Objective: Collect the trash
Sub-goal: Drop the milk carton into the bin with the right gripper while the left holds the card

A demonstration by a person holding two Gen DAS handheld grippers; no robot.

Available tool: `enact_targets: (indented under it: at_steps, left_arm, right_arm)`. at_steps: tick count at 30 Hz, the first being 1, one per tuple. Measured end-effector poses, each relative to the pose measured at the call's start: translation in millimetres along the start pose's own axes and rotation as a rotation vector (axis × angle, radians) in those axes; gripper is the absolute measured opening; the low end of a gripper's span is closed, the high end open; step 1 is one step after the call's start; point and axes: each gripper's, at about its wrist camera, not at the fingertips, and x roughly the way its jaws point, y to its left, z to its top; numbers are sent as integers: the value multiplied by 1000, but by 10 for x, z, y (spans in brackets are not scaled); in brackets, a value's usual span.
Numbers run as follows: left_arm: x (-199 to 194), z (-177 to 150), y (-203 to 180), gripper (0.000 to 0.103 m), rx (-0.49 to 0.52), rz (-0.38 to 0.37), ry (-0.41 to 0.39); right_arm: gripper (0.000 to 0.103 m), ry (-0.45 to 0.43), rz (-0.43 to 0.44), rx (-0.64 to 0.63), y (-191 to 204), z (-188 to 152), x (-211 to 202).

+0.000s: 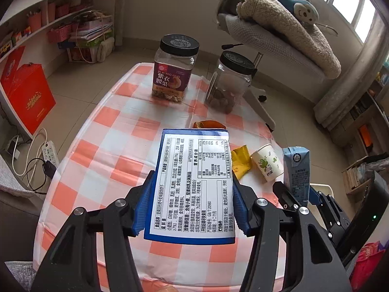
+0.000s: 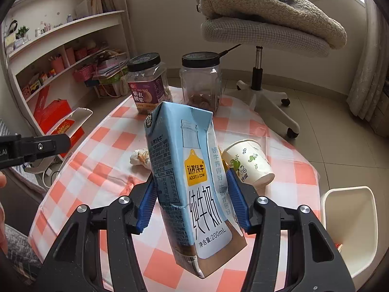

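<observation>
My left gripper [image 1: 192,202] is shut on a blue snack box [image 1: 194,170] with a white printed label, held above the checked tablecloth [image 1: 109,160]. My right gripper [image 2: 192,194] is shut on a light-blue 200 mL milk carton [image 2: 189,170], tilted and lifted off the table; the left wrist view shows that carton [image 1: 297,168] at the right. On the cloth lie a paper cup [image 2: 248,163] on its side, a yellow wrapper [image 1: 240,161], an orange peel [image 1: 209,124] and a crumpled white scrap [image 2: 141,158].
Two black-lidded plastic jars [image 1: 173,70] [image 1: 228,82] stand at the table's far end. A white bin [image 2: 350,219] sits beside the table on the right. A swivel chair [image 2: 262,36] with a blanket stands beyond; shelves [image 2: 60,48] and a red box [image 1: 26,92] at the left.
</observation>
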Motion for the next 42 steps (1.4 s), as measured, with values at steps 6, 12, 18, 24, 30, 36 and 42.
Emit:
enact_targets:
  at_steps: [6, 12, 18, 24, 30, 36, 42]
  left_arm:
    - [28, -55, -232, 56, 28, -1, -39]
    - [29, -86, -410, 56, 33, -25, -65]
    - [84, -112, -599, 56, 29, -44, -72]
    - [186, -170, -836, 56, 55, -54, -57]
    - [263, -240, -1072, 56, 88, -67, -47]
    - [338, -350, -1361, 56, 131, -89, -29]
    - [390, -500, -1700, 56, 187, -118, -10]
  right_arm:
    - [52, -71, -27, 97, -297, 137, -233]
    - [53, -150, -101, 178, -721, 222, -537]
    - [53, -191, -168, 255, -1151, 200, -773]
    - [53, -215, -264, 336, -1596, 126, -996]
    - [52, -223, -366, 386, -2029, 22, -1211]
    - [53, -208, -416, 447, -2385, -114, -1369]
    - [82, -232, -463, 506, -2611, -220, -1550]
